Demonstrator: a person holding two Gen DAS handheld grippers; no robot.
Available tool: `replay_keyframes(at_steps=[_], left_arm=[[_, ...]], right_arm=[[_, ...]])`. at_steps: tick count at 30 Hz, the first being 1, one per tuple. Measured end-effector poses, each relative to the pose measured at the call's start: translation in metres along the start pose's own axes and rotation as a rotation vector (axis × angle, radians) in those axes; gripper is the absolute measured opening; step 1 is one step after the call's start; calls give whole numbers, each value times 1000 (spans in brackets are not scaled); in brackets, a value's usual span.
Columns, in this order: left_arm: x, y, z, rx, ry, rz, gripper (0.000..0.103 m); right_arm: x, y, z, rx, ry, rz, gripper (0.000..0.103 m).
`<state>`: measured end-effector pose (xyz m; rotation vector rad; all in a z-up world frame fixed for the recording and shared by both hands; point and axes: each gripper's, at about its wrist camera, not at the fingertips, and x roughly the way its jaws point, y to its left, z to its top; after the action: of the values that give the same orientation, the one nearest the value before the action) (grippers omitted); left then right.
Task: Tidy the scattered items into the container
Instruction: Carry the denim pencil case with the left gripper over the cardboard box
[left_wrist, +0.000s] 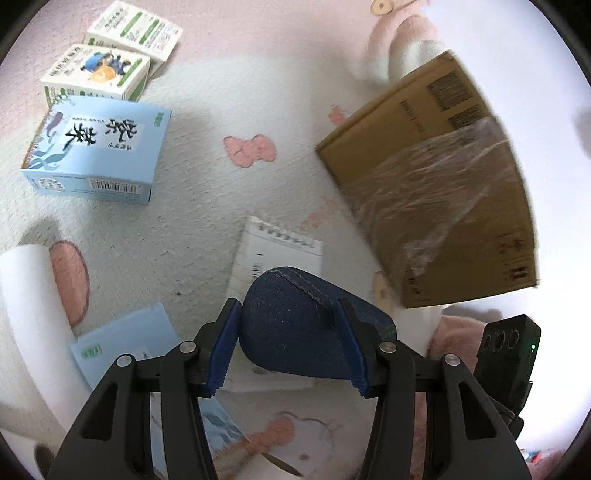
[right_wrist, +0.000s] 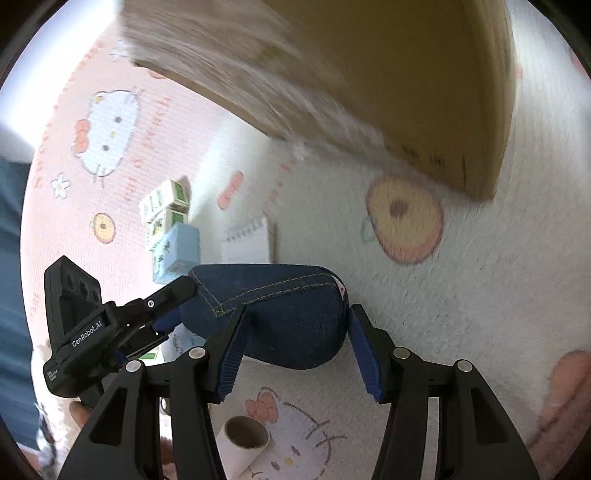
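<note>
While both claws are bunched up over the fluffy Hello Kitty rug (left_wrist: 207, 206), they're sharing one thing: a dark blue denim pouch (left_wrist: 295, 325). The left claw (left_wrist: 290, 345) has its ribbed blue pads pressed into the pouch's sides, so it's pinching it. The right claw (right_wrist: 301, 347) sits around the other end of the same pouch; its left pad is on the fabric, but the right one looks a touch off it, so I honestly can't tell if it's gripping or just cradling it.

Right under and just ahead of the left claw lies a spiral notepad (left_wrist: 280, 251). Off to its front-left sit a light blue box (left_wrist: 99, 151) and two white-and-green cartons (left_wrist: 110, 55) beyond that. A paper roll (left_wrist: 33, 314) lies close on its left, with a flat blue packet (left_wrist: 129, 343) just beside the left finger.

The cardboard box (left_wrist: 436, 184), the container here, is up ahead and to the right of the left claw, part-wrapped in clear tape and blurry in both views
</note>
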<state>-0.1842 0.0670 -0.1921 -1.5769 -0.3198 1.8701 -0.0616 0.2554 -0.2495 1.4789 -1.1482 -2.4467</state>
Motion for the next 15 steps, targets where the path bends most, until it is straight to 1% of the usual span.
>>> replay_keyframes(at_steps=[4, 9, 12, 15], left_arm=[[-30, -20, -3, 14, -58, -24, 55], [-81, -53, 3, 61, -156, -41, 55], [-110, -81, 9, 111, -215, -57, 55], [-125, -115, 25, 162, -251, -68, 55]], right_arm=[[-30, 23, 4, -61, -57, -4, 52], [-75, 56, 15, -117, -139, 22, 52], [-106, 72, 22, -147, -202, 43, 52], [-138, 83, 36, -157, -257, 59, 52]])
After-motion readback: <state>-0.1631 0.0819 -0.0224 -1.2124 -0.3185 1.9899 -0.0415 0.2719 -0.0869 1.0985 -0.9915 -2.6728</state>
